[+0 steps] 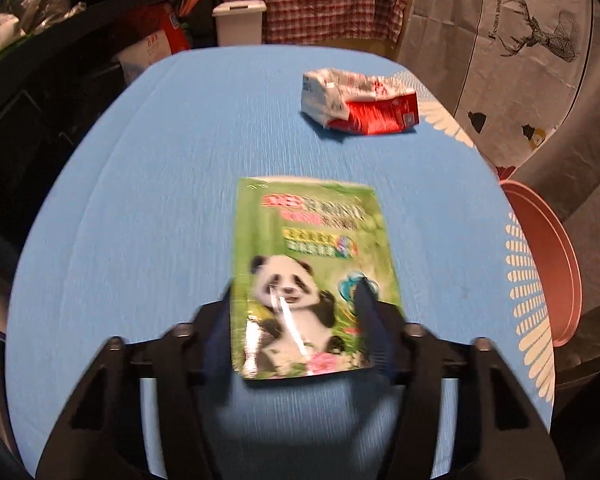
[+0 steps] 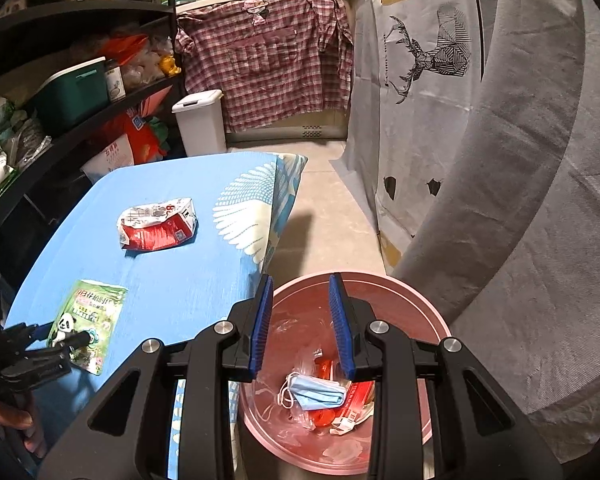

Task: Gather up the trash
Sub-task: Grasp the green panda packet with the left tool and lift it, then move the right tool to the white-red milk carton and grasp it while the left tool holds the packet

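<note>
A green packet with a panda (image 1: 320, 232) lies on the blue tablecloth (image 1: 140, 200). My left gripper (image 1: 296, 288) straddles its near half, pads pressing on its two side edges, and the foil is creased down the middle. The right wrist view shows the same packet (image 2: 96, 304) with the left gripper (image 2: 66, 332) on it. A crumpled red-and-white packet (image 1: 356, 104) (image 2: 158, 226) lies farther back on the cloth. My right gripper (image 2: 300, 280) hangs open over the pink bin (image 2: 432, 312), nothing between its fingers. A blue face mask (image 2: 320, 394) and red wrappers lie in the bin.
The pink bin (image 1: 556, 256) stands on the floor just off the table's right edge. A black shelf (image 2: 60, 80) full of goods runs along the left. A white lidded bin (image 2: 200, 124) and a plaid shirt stand behind the table; a grey deer-print cover (image 2: 420, 80) fills the right.
</note>
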`<action>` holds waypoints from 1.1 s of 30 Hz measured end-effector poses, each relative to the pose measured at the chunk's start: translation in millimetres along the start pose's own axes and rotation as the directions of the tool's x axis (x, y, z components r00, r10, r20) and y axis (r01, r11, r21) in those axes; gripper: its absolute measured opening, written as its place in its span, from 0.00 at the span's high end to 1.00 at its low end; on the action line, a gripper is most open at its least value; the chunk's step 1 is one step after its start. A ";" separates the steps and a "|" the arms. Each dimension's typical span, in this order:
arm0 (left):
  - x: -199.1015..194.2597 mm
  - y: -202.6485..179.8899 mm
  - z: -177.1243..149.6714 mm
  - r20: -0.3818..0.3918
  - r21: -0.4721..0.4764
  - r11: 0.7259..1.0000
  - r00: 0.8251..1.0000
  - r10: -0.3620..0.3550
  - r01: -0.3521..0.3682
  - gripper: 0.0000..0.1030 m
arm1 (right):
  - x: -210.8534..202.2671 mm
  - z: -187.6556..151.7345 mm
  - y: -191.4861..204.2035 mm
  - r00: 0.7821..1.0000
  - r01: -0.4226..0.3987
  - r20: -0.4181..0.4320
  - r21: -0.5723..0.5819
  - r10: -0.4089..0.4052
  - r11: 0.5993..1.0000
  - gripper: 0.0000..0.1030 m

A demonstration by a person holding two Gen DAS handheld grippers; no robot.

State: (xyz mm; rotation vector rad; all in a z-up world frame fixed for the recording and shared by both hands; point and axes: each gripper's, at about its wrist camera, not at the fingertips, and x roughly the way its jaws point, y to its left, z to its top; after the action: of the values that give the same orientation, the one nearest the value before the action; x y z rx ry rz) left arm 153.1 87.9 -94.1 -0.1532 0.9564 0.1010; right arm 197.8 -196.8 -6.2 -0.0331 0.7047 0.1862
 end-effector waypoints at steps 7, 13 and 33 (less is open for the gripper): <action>-18.0 3.8 14.4 0.056 -0.021 0.999 0.998 -0.040 0.041 0.78 | 7.1 0.4 5.2 1.000 -0.004 -0.011 -0.015 0.004 1.000 0.71; -37.8 1.2 27.3 0.121 -0.013 0.997 0.990 -0.069 0.071 0.91 | 12.9 1.1 10.9 1.000 -0.020 -0.015 -0.023 0.020 1.000 0.71; -58.4 34.9 62.3 0.212 -0.097 0.995 0.977 0.000 0.021 0.99 | 64.4 22.9 76.7 0.978 -0.210 -0.028 -0.050 0.209 0.976 0.71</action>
State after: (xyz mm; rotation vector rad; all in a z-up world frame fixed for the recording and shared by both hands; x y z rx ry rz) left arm 164.4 132.1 -13.9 -0.2334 0.7382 0.1521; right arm 246.6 -109.0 -27.9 -0.0109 0.7257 0.4069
